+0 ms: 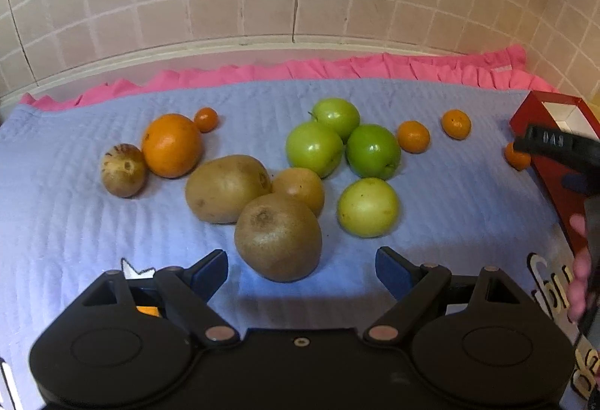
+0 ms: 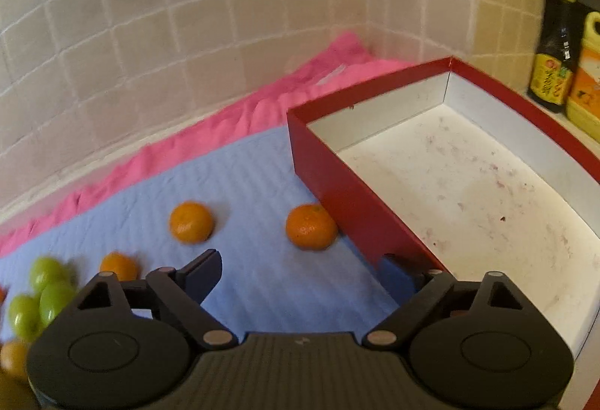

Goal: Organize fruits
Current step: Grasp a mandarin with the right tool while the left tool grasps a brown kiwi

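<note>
Lying just ahead of the left gripper (image 1: 302, 269), between its widely parted jaws but touching neither pad: a brown kiwi (image 1: 278, 237). Hovering above the blue cloth (image 1: 75, 222), pointing steeply downward, grasping nothing. Resting behind that kiwi, pressed close: a second kiwi (image 1: 226, 188) and a third brownish fruit (image 1: 300, 187). Sitting farther left, a large orange (image 1: 171, 144) beside a striped brown fruit (image 1: 123, 170), with a small tangerine (image 1: 206, 119) just behind. Clustering to the right, four green apples (image 1: 314, 147), then more tangerines (image 1: 413, 136) toward the red box (image 1: 558, 192).

Spreading wide too, the right gripper (image 2: 300, 279), holding nothing, only blue cloth between the jaws. Lying ahead of its opening and well clear of the pads: a tangerine (image 2: 311, 227), touching the red box (image 2: 337, 185) wall; another tangerine (image 2: 191, 222) sitting farther left. Tilting downward over the cloth, with the right-side finger (image 2: 397, 279) near the box wall, contact not clear. Showing an unfilled, stained white floor inside the box. Gripping the right tool at the edge of the left view: a person's fingers (image 1: 579, 271).
</note>
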A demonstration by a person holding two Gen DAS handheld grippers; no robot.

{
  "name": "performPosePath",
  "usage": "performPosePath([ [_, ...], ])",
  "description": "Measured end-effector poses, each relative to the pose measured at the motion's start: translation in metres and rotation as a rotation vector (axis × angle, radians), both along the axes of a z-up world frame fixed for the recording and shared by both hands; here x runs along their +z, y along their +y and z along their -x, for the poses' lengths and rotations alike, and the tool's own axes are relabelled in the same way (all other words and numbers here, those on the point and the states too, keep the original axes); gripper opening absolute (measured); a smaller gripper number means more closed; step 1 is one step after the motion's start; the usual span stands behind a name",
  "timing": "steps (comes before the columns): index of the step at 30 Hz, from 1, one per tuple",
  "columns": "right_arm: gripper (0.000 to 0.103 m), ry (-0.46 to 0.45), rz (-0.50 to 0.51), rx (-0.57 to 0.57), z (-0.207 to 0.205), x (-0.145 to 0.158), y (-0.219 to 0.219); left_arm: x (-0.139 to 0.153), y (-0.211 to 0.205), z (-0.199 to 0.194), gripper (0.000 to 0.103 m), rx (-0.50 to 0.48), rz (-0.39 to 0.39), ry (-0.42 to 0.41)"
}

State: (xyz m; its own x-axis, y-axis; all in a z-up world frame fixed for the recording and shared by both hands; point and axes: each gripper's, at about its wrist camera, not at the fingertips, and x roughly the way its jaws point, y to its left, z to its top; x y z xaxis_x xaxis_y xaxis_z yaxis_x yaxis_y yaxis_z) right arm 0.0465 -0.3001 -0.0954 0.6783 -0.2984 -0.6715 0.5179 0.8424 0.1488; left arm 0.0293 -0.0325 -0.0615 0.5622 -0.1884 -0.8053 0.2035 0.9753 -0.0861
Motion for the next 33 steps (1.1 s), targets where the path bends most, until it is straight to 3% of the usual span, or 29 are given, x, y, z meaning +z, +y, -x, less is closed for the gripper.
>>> performPosePath([
  [8,0.084,0.051,0.035,-0.121,-0.029,-0.018,0.009,-0.008,0.008,-0.002,0.102,-0.030,0.007,0.015],
  [20,0.082,0.010,0.029,-0.415,-0.055,-0.041,0.013,-0.020,0.018,-0.006,0.102,-0.036,0.025,0.050],
  [23,0.073,0.018,0.015,-0.463,-0.062,-0.047,0.011,-0.022,0.020,-0.004,0.102,-0.045,0.035,0.053],
  [28,0.071,-0.008,-0.037,-0.529,-0.065,-0.053,-0.002,-0.025,0.018,-0.003,0.102,-0.062,0.048,0.066],
  [31,0.061,-0.007,-0.041,-0.520,-0.061,-0.053,-0.004,-0.026,0.017,-0.003,0.102,-0.061,0.050,0.062],
  [33,0.048,-0.009,-0.020,-0.468,-0.059,-0.052,0.000,-0.026,0.017,-0.004,0.102,-0.052,0.056,0.060],
])
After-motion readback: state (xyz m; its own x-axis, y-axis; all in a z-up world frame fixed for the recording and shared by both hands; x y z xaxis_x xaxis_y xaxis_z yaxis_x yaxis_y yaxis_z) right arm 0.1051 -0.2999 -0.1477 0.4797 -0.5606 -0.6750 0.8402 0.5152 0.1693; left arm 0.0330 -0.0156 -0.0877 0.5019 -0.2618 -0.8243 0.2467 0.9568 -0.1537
